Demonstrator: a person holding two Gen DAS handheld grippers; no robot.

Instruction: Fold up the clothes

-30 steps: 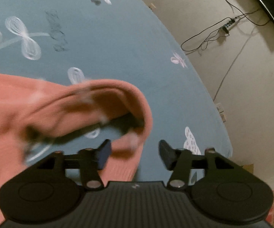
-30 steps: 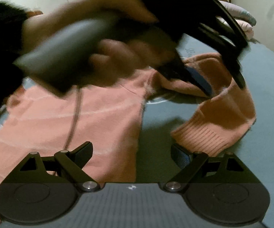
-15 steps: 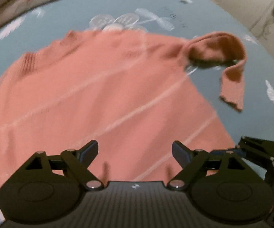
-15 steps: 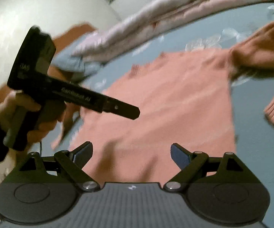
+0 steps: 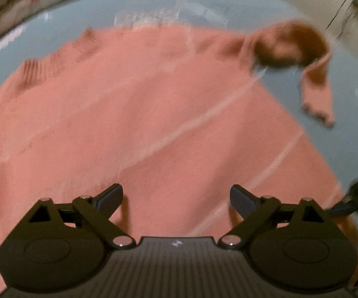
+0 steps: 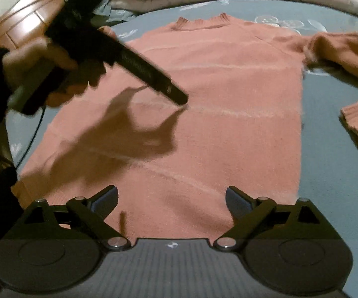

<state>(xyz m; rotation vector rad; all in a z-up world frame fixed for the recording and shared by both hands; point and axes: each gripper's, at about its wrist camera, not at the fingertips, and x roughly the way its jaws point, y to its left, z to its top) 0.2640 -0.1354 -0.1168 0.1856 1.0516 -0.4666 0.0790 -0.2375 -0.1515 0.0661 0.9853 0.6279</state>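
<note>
Blue bedsheet under blurred pink sweater; left gripper opening, empty; right gripper spread, empty; near hem hidden.

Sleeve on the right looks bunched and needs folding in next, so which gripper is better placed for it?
Probably right. The sleeve lies on the right of the sweater; the open right gripper sits at the hem near that edge. The left gripper, jaws opening with nothing between them, hangs over the body farther left.
</note>
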